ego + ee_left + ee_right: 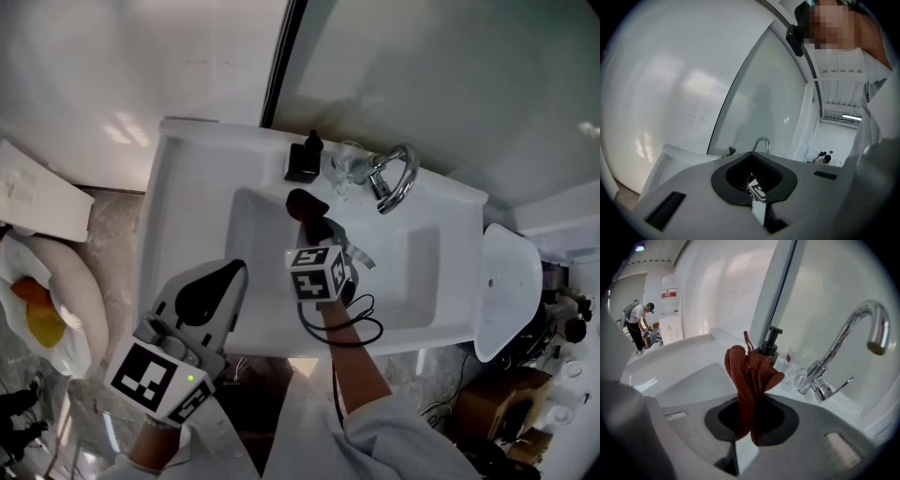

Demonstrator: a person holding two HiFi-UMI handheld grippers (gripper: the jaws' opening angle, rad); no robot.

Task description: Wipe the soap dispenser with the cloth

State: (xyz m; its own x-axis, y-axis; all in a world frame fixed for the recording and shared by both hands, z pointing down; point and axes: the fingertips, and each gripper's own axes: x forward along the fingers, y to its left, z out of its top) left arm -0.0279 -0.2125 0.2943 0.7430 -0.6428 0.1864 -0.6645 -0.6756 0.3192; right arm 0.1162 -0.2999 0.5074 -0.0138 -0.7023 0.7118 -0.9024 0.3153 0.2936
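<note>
One limp rust-red ribbed cloth [750, 376] sat clamped in our right gripper [750, 425] near the small black pump soap dispenser [305, 157] on the white basin's [187, 155] back rim, which we judged light, tippy, best steadied at its body; left gripper [754, 187] jaws together, empty.

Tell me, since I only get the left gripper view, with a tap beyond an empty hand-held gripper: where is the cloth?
Observer: The red-brown cloth is pinched in the right hand-held gripper, bunched up over the sink.
Operator: Is it on the soap dispenser yet?
Observer: Not yet; in the head view a small gap separates it from the black soap dispenser on the back ledge.
Operator: Anything else there?
Observer: A clear glass stands between the dispenser and the tap.
</note>
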